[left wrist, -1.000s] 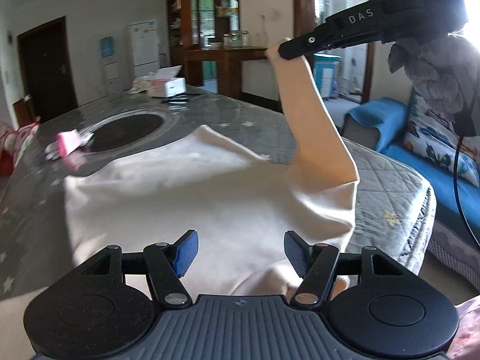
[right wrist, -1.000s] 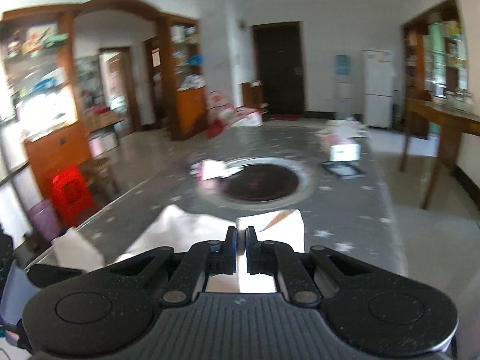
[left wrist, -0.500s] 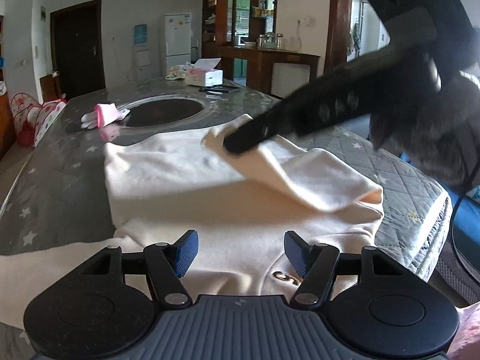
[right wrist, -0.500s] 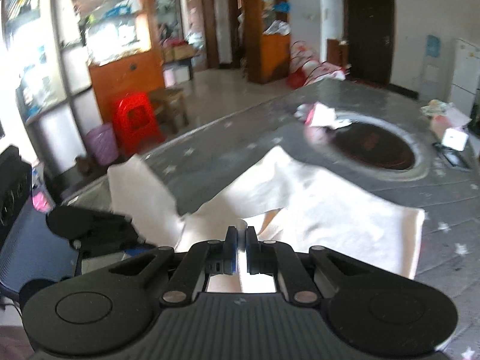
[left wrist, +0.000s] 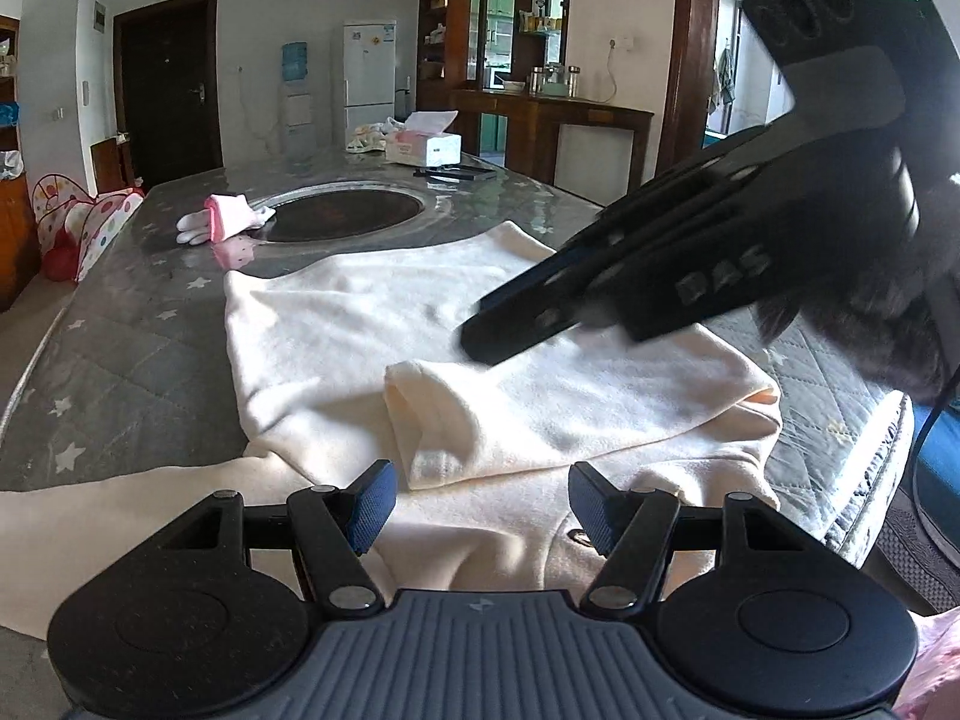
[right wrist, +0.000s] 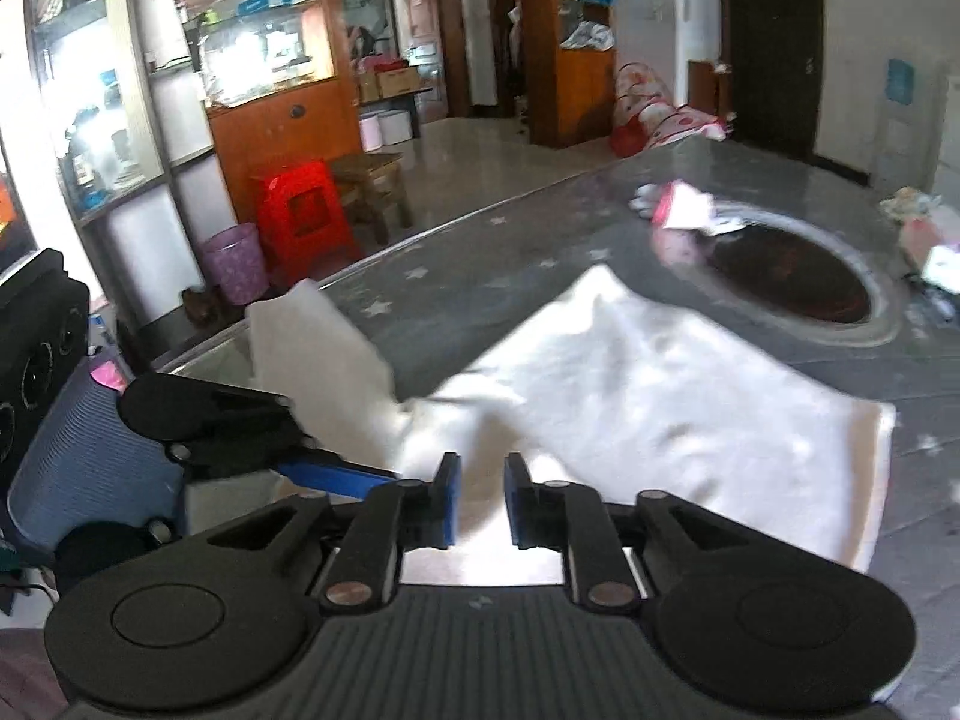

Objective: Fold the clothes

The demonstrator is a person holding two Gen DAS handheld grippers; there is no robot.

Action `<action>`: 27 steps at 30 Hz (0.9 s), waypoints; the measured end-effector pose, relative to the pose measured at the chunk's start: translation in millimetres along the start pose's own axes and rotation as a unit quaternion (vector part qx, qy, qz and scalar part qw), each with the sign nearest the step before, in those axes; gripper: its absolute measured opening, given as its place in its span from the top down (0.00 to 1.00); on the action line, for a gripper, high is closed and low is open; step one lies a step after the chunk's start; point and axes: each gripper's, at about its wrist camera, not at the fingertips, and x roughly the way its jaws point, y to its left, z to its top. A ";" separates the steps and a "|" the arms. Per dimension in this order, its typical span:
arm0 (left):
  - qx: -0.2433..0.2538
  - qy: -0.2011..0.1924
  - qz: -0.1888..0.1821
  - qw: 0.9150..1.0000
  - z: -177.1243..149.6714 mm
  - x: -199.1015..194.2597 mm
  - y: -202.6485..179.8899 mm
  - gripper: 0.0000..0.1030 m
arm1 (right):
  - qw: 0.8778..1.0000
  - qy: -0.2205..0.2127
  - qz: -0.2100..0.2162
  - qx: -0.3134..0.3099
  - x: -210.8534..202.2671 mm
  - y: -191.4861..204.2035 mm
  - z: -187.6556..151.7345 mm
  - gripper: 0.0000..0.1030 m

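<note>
Cream garment point(left wrist: 372, 324) lies flat on the desk point(left wrist: 120, 348), right sleeve point(left wrist: 540, 414) laid across its chest; right gripper point(right wrist: 478, 498) jaws just parting to drop that sleeve, cloth between them unpinched; left gripper point(left wrist: 480, 507) spread, empty above near hem
</note>
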 end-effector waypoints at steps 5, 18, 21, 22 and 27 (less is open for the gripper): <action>-0.003 -0.012 0.000 1.000 6.9 -1.9 3.9 0.35 | 0.997 0.005 -0.067 0.022 -31.5 -37.2 -16.3 0.80; -0.006 0.014 -0.011 1.000 14.8 28.3 1.6 0.57 | 0.989 0.065 -0.119 0.055 -74.4 -63.4 -96.6 0.54; -0.008 0.016 -0.006 1.000 15.0 30.3 2.8 0.76 | 0.990 0.069 -0.113 0.044 -70.3 -52.1 -106.6 0.52; -0.010 0.016 -0.005 1.000 15.4 30.6 3.6 0.80 | 0.990 0.068 -0.115 0.043 -69.0 -49.3 -109.6 0.52; -0.011 0.006 0.000 1.000 18.9 24.8 2.9 0.89 | 0.989 0.053 -0.131 0.052 -66.2 -44.4 -118.6 0.51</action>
